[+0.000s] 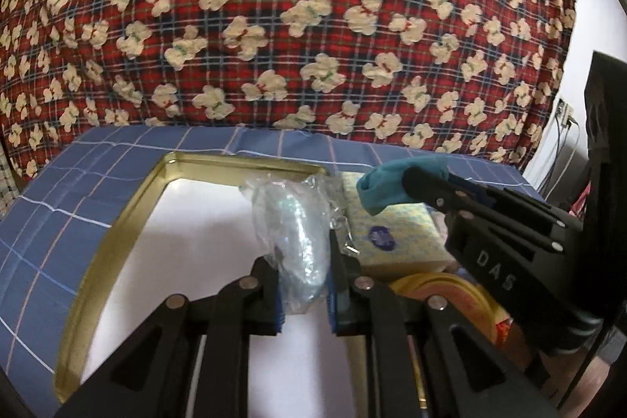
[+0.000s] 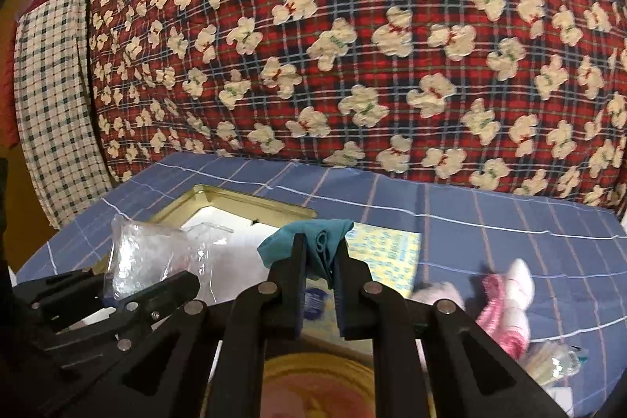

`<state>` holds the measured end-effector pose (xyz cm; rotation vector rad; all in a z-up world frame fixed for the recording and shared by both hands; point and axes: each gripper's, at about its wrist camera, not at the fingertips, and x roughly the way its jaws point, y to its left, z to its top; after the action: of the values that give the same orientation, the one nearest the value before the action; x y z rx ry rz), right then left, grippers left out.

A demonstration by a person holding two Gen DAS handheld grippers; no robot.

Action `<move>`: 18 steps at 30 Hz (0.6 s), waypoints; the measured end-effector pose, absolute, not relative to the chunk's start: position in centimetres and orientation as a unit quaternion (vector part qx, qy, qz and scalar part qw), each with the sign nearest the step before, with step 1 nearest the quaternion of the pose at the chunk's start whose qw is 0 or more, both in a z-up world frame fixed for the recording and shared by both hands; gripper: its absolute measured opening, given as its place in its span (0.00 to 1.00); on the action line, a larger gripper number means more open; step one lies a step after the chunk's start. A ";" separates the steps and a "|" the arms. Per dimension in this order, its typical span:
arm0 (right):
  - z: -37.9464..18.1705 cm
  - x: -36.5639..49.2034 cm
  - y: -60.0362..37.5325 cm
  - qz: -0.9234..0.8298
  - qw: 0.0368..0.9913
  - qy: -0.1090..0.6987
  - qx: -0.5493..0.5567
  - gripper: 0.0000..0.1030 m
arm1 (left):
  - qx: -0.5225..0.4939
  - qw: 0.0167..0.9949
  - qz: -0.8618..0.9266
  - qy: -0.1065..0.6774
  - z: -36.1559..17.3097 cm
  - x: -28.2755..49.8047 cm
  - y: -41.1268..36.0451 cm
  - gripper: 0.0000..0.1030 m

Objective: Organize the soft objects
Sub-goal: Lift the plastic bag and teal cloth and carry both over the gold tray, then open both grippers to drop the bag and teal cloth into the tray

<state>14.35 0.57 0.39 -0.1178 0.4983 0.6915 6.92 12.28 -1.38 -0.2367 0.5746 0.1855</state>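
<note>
Above the gold-rimmed tin (image 1: 117, 222) on the blue checked desk (image 2: 509, 222), the left gripper (image 1: 303, 285) has its jaws shut on a clear plastic bag (image 1: 290, 222). The right gripper (image 2: 319, 261) pinches a teal cloth (image 2: 313, 234); lower each well inside the rim before letting go, keeping the arms apart.

In the left wrist view, the bag (image 1: 292, 234) hides part of the tin's (image 1: 117, 222) white floor, and its contents are too crinkled and glossy to identify. The left gripper (image 1: 303, 294) covers the tin's near edge at the bottom of the frame. The round yellow lid (image 1: 443, 286) at lower right is mostly hidden behind gripper arms. The blue mark on the yellow pad (image 1: 395, 234) is unreadable.

In the right wrist view, the pink toy (image 2: 507, 304) at right is motion-blurred, its shape unclear. The packet (image 2: 556, 365) at lower right is smeared and partly hidden by the gripper arm in front.
</note>
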 end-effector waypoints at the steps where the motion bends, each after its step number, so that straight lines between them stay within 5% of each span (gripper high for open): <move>1: 0.5 14.4 0.9 0.338 0.907 0.243 -0.057 0.13 | -0.117 0.947 0.095 0.284 -1.4 6.9 12.7 0.13; 18: -0.3 13.3 8.1 0.383 0.874 0.281 -0.099 0.13 | -0.107 0.930 0.136 0.325 -1.9 6.7 18.3 0.13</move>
<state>13.26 8.13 -0.33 -0.2075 0.5871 0.8006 6.73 18.35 -1.93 -0.2182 0.6654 0.2795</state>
